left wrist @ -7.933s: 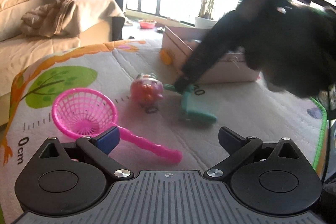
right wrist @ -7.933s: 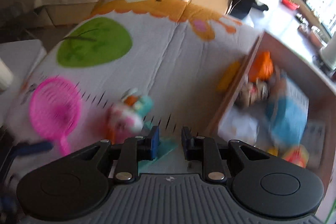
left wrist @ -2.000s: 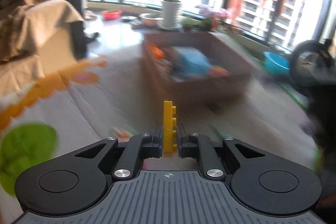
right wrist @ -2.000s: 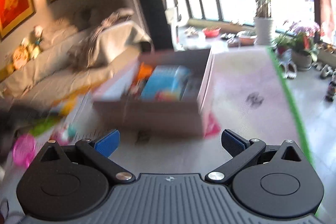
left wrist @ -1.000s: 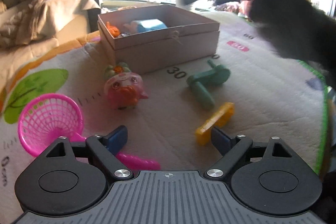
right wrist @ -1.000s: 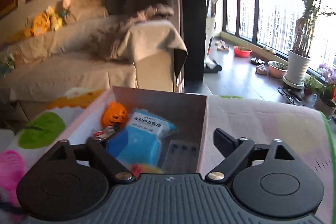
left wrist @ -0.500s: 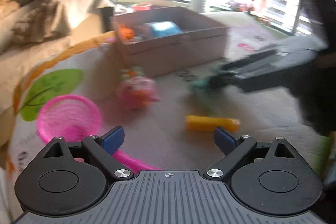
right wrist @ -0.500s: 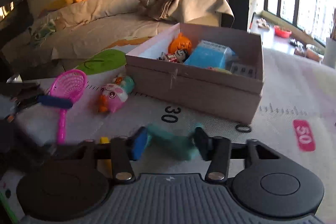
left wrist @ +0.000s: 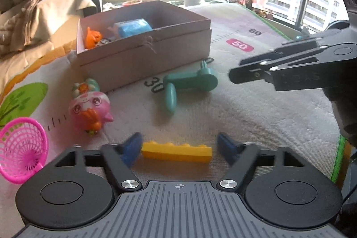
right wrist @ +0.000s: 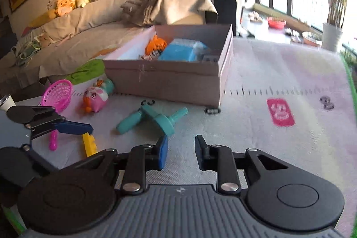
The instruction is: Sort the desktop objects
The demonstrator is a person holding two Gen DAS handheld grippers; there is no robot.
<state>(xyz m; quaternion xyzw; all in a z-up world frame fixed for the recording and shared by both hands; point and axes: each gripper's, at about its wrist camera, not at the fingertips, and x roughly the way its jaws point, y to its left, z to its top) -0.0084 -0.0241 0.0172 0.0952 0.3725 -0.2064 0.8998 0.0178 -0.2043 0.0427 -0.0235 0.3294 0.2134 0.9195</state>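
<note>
The yellow building brick (left wrist: pixel 176 151) is lain flat on the worktop (left wrist: pixel 256 117) between the closing, not yet touching left tongs (left wrist: pixel 179 146), while nothing is enclosed by the closing right tongs (right wrist: pixel 181 154), so a lengthwise grasp seems intended.

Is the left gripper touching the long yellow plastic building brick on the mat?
Apart. In the left wrist view the left gripper straddles the yellow brick, jaws closing, with mat visible between the brick's right end and the right fingertip.

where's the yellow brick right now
In the left wrist view the yellow brick lies flat on the mat between the closing left tool's fingertips, not yet gripped, nearer than the teal toy.
</note>
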